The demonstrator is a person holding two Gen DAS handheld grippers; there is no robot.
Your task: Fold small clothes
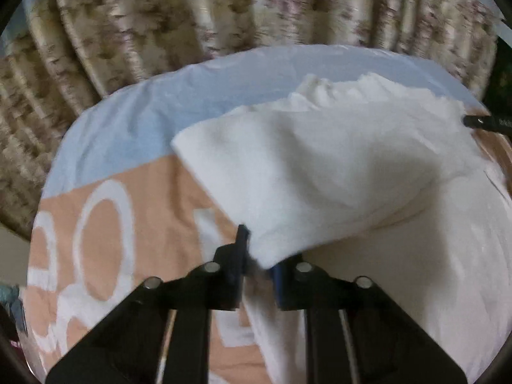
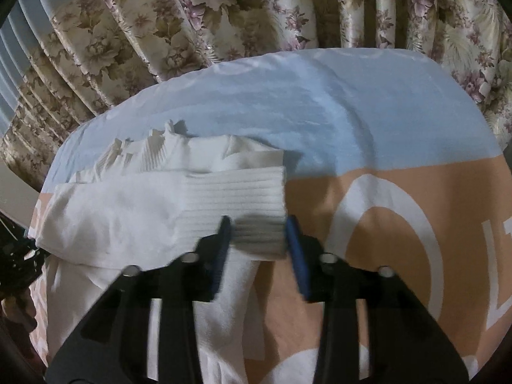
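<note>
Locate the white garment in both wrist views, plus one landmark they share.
Left wrist: white garment fills centre and right, its near corner between the left gripper fingers.
Right wrist: white garment lies left of centre, its ribbed cuff between the right gripper fingers.
Shared landmark: the blue-and-peach bedsheet under it, floral curtain behind.

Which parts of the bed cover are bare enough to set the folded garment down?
The blue band between the white garment and the floral curtain is bare. So is the peach area with white lettering beside the right gripper, and another peach patch beside the left gripper. Between the grippers the garment covers everything.
</note>
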